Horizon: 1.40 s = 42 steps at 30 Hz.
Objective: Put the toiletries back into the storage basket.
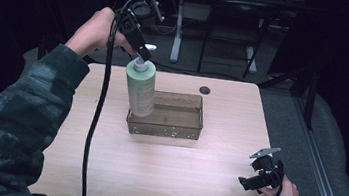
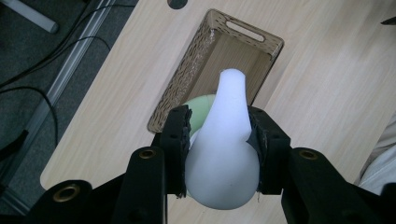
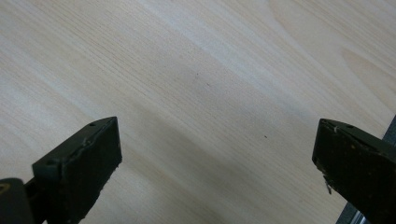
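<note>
White pump head (image 2: 224, 140) in hand-held gripper (image 2: 219, 144)

Tray (image 1: 179, 129) at mid-worktop (image 1: 162, 177). Bottle (image 1: 140, 86) upright at the tray's left end, left tongs (image 1: 143, 54) closed on its pump above. Right tongs (image 1: 253, 180) gaping, well right of and before the tray.

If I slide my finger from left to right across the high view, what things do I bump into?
Camouflage sleeve → left gripper clamped on the pump of the green bottle → brown basket → right gripper, open, at the table edge.
</note>
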### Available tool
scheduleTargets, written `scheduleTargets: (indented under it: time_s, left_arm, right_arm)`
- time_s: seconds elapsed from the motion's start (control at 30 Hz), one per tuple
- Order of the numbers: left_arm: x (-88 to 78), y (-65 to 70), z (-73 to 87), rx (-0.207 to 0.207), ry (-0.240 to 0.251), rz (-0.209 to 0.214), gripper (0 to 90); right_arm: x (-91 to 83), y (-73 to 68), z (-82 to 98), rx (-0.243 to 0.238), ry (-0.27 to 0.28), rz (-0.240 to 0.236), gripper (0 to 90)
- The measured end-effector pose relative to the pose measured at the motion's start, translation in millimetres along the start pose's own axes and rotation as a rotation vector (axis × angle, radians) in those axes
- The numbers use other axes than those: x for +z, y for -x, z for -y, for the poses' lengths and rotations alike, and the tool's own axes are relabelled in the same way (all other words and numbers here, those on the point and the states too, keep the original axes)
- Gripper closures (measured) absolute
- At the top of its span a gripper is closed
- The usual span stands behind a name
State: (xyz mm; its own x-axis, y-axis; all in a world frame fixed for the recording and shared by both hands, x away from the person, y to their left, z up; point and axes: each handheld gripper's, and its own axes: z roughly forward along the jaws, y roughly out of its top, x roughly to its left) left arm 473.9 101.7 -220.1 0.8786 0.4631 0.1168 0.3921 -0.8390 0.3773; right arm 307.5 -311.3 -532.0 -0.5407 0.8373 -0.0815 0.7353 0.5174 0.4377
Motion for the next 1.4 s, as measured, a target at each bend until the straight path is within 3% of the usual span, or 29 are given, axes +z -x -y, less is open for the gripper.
scheduleTargets:
  time_s: [0.67, 1.1, 1.4]
  left_arm:
    - [6.6, -4.3, -6.8, -0.002, -0.003, -0.001, 63.1]
    - [13.5, -10.5, -5.4, -0.034, 0.024, 0.002, 63.1]
    - [24.5, -14.5, -3.0, -0.041, 0.009, 0.007, 63.2]
  right_arm:
    - [-0.4, -0.3, -0.2, 0.002, 0.001, 0.002, 0.9]
    - [-0.6, -0.3, -0.1, 0.003, 0.001, 0.002, 0.9]
    - [-0.3, 0.1, -0.2, -0.007, -0.001, 0.006, 1.0]
